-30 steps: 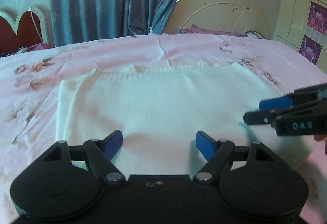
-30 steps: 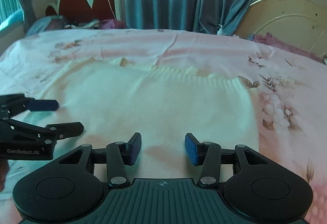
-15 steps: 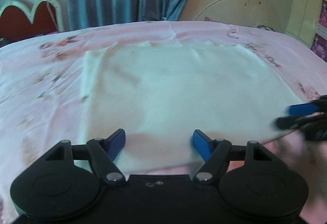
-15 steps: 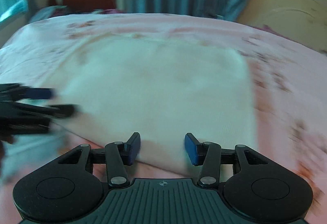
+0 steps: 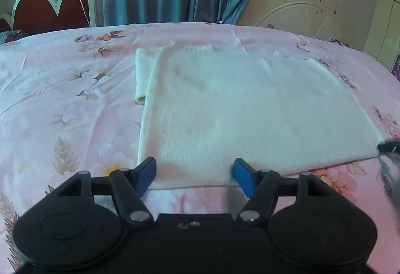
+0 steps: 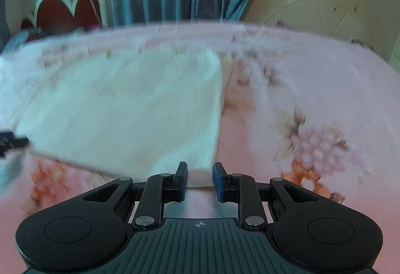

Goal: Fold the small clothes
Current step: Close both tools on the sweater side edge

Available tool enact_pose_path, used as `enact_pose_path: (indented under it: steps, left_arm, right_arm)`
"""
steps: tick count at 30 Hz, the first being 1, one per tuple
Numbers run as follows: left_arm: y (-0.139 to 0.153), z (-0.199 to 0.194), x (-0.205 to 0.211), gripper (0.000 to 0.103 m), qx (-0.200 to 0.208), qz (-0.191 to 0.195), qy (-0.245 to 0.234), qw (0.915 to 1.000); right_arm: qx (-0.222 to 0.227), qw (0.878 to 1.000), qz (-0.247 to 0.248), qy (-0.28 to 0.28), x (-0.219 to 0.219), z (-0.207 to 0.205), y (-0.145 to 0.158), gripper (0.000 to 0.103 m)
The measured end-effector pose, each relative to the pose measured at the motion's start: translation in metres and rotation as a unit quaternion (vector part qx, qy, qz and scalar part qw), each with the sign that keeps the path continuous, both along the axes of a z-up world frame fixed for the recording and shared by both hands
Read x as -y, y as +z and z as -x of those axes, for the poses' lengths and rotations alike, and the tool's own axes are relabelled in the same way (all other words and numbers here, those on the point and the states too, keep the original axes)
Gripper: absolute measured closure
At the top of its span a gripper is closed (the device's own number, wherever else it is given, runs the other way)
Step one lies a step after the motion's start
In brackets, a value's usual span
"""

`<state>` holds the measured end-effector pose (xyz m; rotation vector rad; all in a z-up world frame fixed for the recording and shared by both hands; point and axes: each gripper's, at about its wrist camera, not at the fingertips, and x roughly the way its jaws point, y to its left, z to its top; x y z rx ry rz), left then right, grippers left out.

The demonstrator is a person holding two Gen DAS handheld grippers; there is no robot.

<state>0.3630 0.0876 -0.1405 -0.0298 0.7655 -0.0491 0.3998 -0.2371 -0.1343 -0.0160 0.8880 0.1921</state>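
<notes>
Both of my grippers have pulled back from over the cream knit sweater (image 5: 240, 109) to its near hem, and my right one has swung toward the garment's right corner, its view blurred by the motion. On the pink floral bedsheet (image 5: 62, 99) the sweater lies flat, one sleeve tucked along its left side. My left gripper (image 5: 195, 175) hovers at the hem's left end, jaws spread wide and holding nothing. My right gripper (image 6: 199, 180) has its jaws narrowed but parted, the near right corner of the sweater sitting between them; whether the pads touch the knit I cannot tell. As I judge it, closing now risks pinching the sheet along with the knit, or catching one layer only, so the fold would drag skewed or slip free.
</notes>
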Motion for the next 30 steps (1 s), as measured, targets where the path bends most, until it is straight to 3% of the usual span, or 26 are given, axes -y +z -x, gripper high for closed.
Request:
enact_pose_path:
  steps: [2,5,7,8,9,11,13,14,17,20,23,25,27,30]
  left_arm:
    - [0.003,0.001,-0.002,0.035,-0.004,0.004,0.004,1.0000]
    - [0.002,0.005,-0.008,0.034,-0.006,0.005,0.006,1.0000]
    - [0.002,0.009,-0.010,0.034,-0.006,0.002,0.010,0.9999]
    - [0.004,0.010,-0.011,0.034,-0.009,0.002,0.018,0.9998]
    - [0.007,0.013,-0.013,0.040,-0.012,0.008,0.030,0.9995]
    - [0.013,0.025,-0.026,0.045,-0.005,0.062,0.058,0.9964]
    - [0.010,0.033,-0.037,0.049,-0.009,0.137,0.084,0.9869]
    - [0.004,0.034,-0.042,0.050,-0.015,0.177,0.097,0.9793]
    - [-0.007,0.031,-0.047,0.050,-0.006,0.253,0.131,0.9586]
    - [-0.019,0.019,-0.055,0.057,0.012,0.322,0.165,0.9322]
    - [-0.032,0.005,-0.060,0.072,0.027,0.359,0.190,0.9134]
    - [-0.038,-0.006,-0.063,0.089,0.025,0.367,0.197,0.9089]
    - [-0.042,-0.012,-0.066,0.095,0.023,0.377,0.199,0.9046]
    - [-0.038,-0.009,-0.068,0.095,0.038,0.382,0.198,0.9020]
  right_arm:
    - [0.001,1.000,-0.006,-0.008,0.004,0.000,0.007,0.080]
    - [0.041,0.999,-0.002,-0.011,0.005,0.009,0.016,0.080]
    - [-0.001,1.000,0.007,-0.005,0.004,0.001,0.002,0.080]
    - [0.004,1.000,0.001,-0.007,0.007,0.002,0.002,0.080]
    - [0.004,1.000,0.000,-0.011,0.008,0.004,0.005,0.080]
    - [0.028,0.999,-0.012,-0.013,0.010,0.012,0.018,0.080]
    - [0.049,0.998,-0.044,-0.002,0.012,0.019,0.029,0.084]
    - [0.049,0.997,-0.062,0.005,0.011,0.019,0.032,0.103]
    - [0.043,0.994,-0.099,0.011,0.007,0.012,0.037,0.103]
    - [0.031,0.991,-0.132,0.006,0.000,-0.005,0.038,0.103]
    - [0.019,0.988,-0.154,0.005,-0.015,-0.031,0.038,0.103]
    - [0.015,0.987,-0.160,0.012,-0.028,-0.045,0.036,0.103]
    - [0.011,0.986,-0.164,0.022,-0.044,-0.063,0.032,0.103]
    - [0.007,0.985,-0.170,0.037,-0.067,-0.085,0.028,0.103]
